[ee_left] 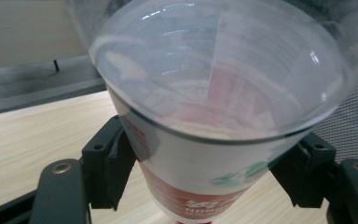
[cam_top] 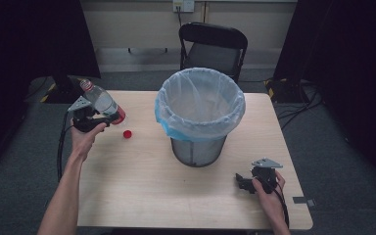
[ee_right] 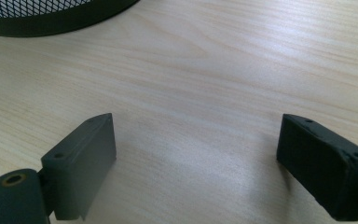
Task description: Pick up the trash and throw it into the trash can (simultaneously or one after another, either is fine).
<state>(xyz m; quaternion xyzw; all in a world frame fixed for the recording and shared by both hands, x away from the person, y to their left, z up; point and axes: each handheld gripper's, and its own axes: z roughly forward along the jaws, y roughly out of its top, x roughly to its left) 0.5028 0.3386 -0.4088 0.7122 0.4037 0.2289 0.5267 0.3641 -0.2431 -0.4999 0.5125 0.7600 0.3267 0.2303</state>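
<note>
One clear plastic bottle (cam_top: 101,102), with nothing seen inside it, is gripped by the left tongs (cam_top: 94,116) and held tilted above the left side of the counter (cam_top: 142,196). One red cap (cam_top: 127,133) is seen lying on the counter just beside it. One mesh bin (cam_top: 199,113), lined with a bag, is seen standing mid-counter. The right tongs (cam_top: 245,183) are held spread, jaws wide apart, over bare wood.
</note>
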